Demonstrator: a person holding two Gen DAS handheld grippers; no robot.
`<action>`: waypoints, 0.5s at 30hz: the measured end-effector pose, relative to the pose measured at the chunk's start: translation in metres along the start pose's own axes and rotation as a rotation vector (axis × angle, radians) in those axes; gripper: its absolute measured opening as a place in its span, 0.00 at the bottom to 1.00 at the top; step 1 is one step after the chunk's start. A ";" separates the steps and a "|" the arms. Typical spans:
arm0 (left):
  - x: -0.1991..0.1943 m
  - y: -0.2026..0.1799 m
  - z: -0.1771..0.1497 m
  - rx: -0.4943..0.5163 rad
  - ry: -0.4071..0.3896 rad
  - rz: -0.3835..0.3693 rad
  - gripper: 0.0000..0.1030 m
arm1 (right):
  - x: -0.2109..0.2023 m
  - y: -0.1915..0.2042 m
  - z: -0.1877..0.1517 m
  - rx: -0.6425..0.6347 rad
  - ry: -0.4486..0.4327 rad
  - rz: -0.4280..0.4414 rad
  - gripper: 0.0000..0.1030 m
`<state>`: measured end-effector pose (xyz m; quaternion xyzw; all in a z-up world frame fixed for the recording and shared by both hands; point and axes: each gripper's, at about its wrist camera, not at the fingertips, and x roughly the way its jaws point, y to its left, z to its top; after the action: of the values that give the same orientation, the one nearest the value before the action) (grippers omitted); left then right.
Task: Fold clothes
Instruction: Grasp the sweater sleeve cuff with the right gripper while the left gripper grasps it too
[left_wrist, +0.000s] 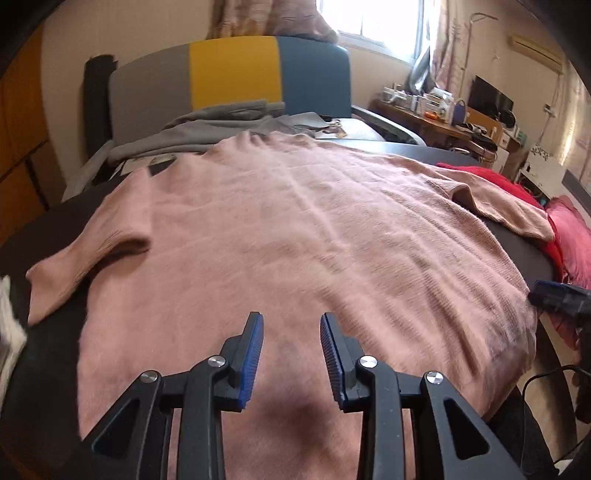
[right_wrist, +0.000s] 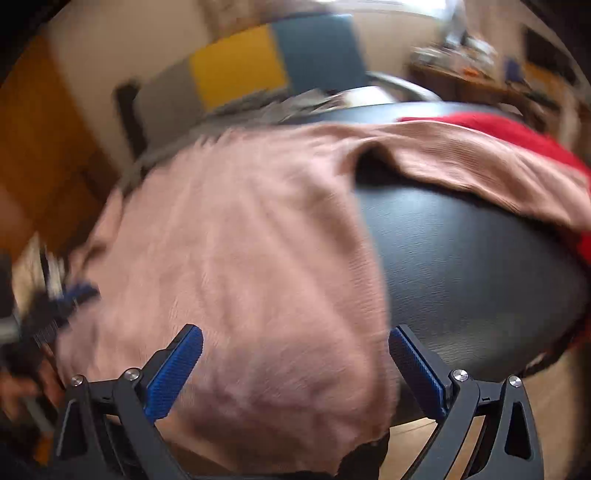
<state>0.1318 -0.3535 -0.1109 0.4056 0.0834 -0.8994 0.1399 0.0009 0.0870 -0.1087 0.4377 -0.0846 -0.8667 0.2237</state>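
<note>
A pink knitted sweater (left_wrist: 295, 236) lies spread flat on a dark round table (left_wrist: 44, 369), sleeves out to both sides. My left gripper (left_wrist: 291, 325) hovers open over the sweater's near hem, nothing between its blue pads. In the right wrist view, which is motion-blurred, the same sweater (right_wrist: 240, 258) covers the left of the table (right_wrist: 480, 266), one sleeve (right_wrist: 480, 162) stretching right. My right gripper (right_wrist: 295, 343) is wide open above the sweater's near right corner. The right gripper's tip (left_wrist: 554, 295) shows at the left wrist view's right edge, and the left gripper (right_wrist: 62, 299) shows blurred in the right wrist view.
A red garment (left_wrist: 491, 177) and a pink one (left_wrist: 572, 240) lie at the table's right edge. Grey clothes (left_wrist: 207, 129) sit behind the sweater, before a grey, yellow and blue chair back (left_wrist: 232, 70). A cluttered desk (left_wrist: 443, 122) stands far right.
</note>
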 end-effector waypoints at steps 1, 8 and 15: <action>0.002 -0.008 0.004 0.011 0.001 -0.002 0.32 | -0.009 -0.021 0.010 0.091 -0.042 0.004 0.99; 0.029 -0.038 0.017 0.068 0.062 -0.026 0.32 | -0.036 -0.181 0.046 0.642 -0.252 -0.024 0.72; 0.051 -0.058 0.019 0.118 0.109 -0.024 0.32 | -0.036 -0.261 0.038 0.982 -0.486 -0.013 0.48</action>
<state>0.0674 -0.3131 -0.1345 0.4607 0.0427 -0.8809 0.1003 -0.0928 0.3327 -0.1489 0.2785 -0.5258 -0.8028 -0.0383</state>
